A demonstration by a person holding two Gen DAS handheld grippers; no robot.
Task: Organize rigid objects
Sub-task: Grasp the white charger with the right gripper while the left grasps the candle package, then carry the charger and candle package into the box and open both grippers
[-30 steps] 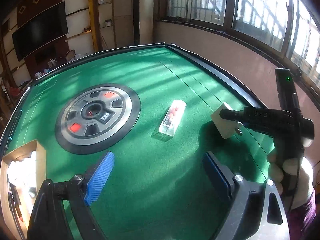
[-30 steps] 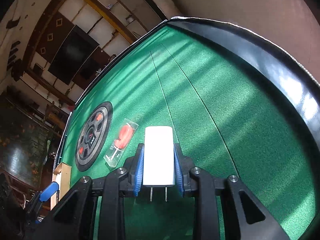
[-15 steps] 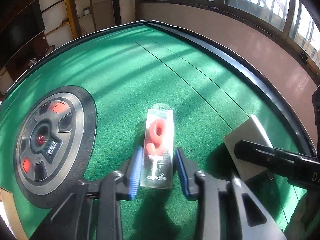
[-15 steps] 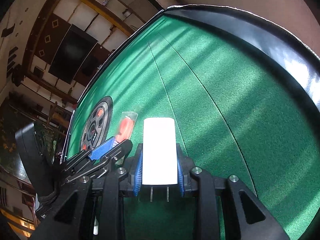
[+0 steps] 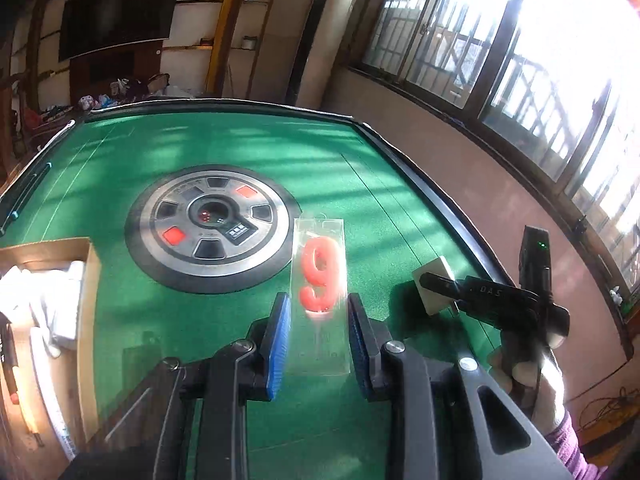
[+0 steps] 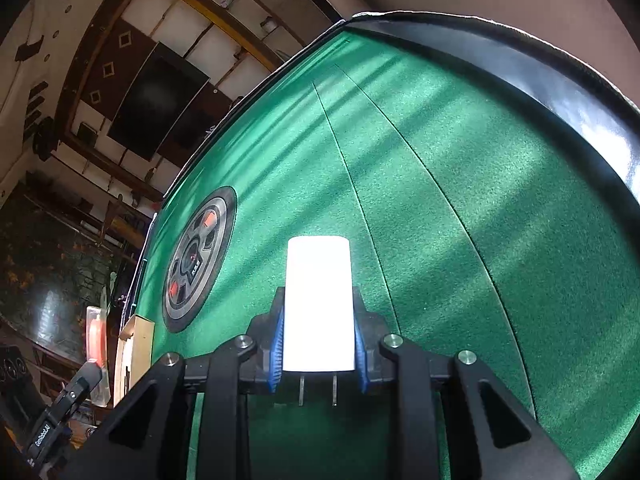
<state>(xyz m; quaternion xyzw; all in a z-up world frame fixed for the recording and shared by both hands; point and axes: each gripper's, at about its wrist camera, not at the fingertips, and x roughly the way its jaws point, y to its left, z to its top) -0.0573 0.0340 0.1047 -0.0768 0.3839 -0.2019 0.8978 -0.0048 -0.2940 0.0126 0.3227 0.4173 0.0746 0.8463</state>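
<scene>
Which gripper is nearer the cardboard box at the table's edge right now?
Left. The left gripper, shut on the candle pack, is just right of the cardboard box. The right gripper, shut on the white charger, is farther right, beyond the left one.

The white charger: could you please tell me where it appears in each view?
Left wrist: the white charger sits right of centre, clamped in the right gripper.
Right wrist: it stands low at centre between that gripper's blue pads.
Shared landmark: the round grey dial in the table.

Green felt table (image 5: 224, 140), cardboard box (image 5: 90, 300)
</scene>
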